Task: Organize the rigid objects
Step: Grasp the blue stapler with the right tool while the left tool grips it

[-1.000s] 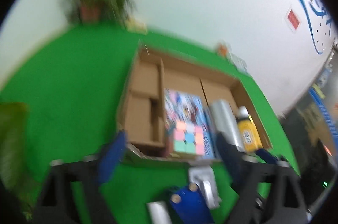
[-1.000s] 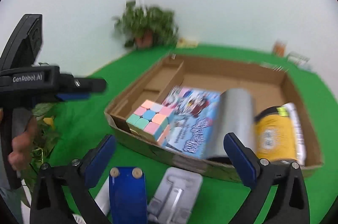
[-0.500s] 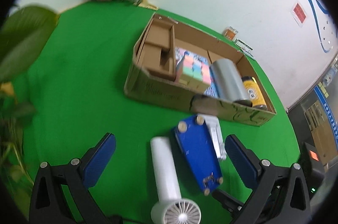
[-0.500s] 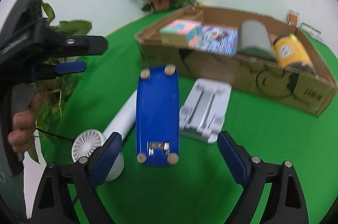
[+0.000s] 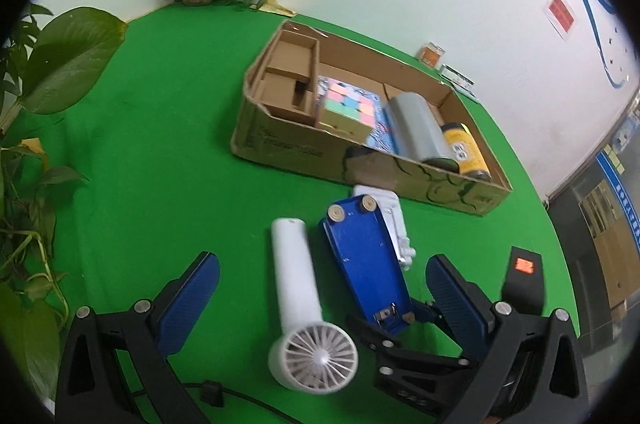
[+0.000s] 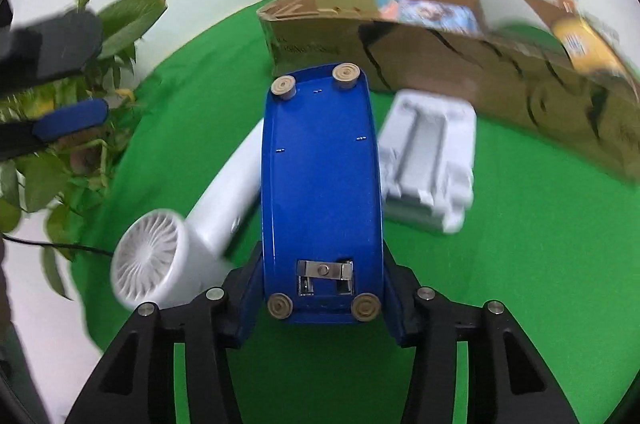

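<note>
A blue stapler (image 6: 320,168) lies bottom up on the green cloth, its rubber feet showing. My right gripper (image 6: 322,266) is closing on its near end, the blue pads against both sides; the left wrist view shows this grip (image 5: 404,318) too. A white hand fan (image 5: 296,288) (image 6: 192,224) lies left of the stapler (image 5: 364,256), and a white plastic stand (image 5: 394,224) (image 6: 432,160) lies to its right. My left gripper (image 5: 320,264) hangs open above the fan and the stapler, holding nothing.
Beyond them stands a cardboard box (image 5: 280,144) holding a pastel cube (image 5: 348,108), a picture book (image 5: 380,138), a grey cylinder (image 5: 416,128) and a yellow can (image 5: 464,148). Leafy plants (image 5: 60,64) crowd the left edge. A black device (image 5: 524,276) with an orange light sits on the right.
Both grippers drew back from the box and sank toward the cloth. The right jaws went from wide open to closed around the blue stapler's near end.
</note>
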Available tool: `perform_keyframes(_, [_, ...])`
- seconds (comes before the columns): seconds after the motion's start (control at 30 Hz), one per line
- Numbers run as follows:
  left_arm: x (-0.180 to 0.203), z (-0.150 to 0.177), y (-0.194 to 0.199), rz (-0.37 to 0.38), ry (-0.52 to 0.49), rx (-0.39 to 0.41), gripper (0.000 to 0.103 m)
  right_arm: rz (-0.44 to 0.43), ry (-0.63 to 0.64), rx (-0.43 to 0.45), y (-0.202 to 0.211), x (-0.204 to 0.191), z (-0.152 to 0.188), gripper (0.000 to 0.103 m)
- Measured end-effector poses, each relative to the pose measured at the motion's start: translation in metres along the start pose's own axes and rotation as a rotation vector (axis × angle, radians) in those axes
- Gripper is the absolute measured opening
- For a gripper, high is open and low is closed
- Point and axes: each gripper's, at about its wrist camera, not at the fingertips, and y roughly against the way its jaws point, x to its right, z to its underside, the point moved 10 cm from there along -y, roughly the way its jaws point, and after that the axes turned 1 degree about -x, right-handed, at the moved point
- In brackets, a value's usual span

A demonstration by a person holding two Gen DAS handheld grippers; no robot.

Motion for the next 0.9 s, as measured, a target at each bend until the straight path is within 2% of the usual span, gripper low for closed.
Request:
perform_keyframes(0.17, [0.032, 0.026, -0.003, 0.074, -0.027, -0.057, 0.103, -0.21, -0.242, -0.036, 0.038, 0.025, 0.045, 0.048])
perform_keyframes(0.33, [0.075, 0.06, -0.015, 0.158, -0.11, -0.112, 0.103, -0.363, -0.471, -0.022, 0.073, 0.056, 0.09, 0.048])
perform_keyframes(0.37, [0.084, 0.066, -0.019, 0.18, -0.121, -0.128, 0.103, -0.359, -0.49, -0.001, 0.079, 0.064, 0.095, 0.049])
perform_keyframes(0.43, [0.094, 0.07, -0.024, 0.201, -0.132, -0.14, 0.103, -0.26, -0.466, 0.052, 0.092, 0.081, 0.1, 0.054])
perform_keyframes(0.5, [0.097, 0.073, -0.027, 0.201, -0.135, -0.145, 0.103, -0.087, -0.408, 0.104, 0.107, 0.1, 0.102, 0.064])
perform_keyframes(0.53, [0.097, 0.073, -0.028, 0.2, -0.133, -0.147, 0.103, 0.013, -0.352, 0.141, 0.117, 0.107, 0.102, 0.071])
perform_keyframes(0.6, [0.095, 0.072, -0.031, 0.195, -0.121, -0.149, 0.103, 0.116, -0.247, 0.193, 0.133, 0.107, 0.099, 0.073])
perform_keyframes(0.67, [0.092, 0.072, -0.032, 0.189, -0.111, -0.151, 0.103, 0.161, -0.11, 0.211, 0.137, 0.089, 0.096, 0.074])
perform_keyframes(0.8, [0.089, 0.073, -0.033, 0.196, -0.088, -0.152, 0.103, 0.19, 0.027, 0.179, 0.118, 0.059, 0.097, 0.072])
perform_keyframes(0.83, [0.088, 0.075, -0.033, 0.199, -0.083, -0.152, 0.102, 0.205, 0.039, 0.163, 0.112, 0.054, 0.098, 0.067])
perform_keyframes(0.87, [0.088, 0.076, -0.034, 0.203, -0.079, -0.155, 0.103, 0.228, 0.047, 0.135, 0.103, 0.055, 0.1, 0.058])
perform_keyframes(0.9, [0.087, 0.078, -0.036, 0.206, -0.074, -0.162, 0.103, 0.256, 0.046, 0.109, 0.096, 0.055, 0.102, 0.056])
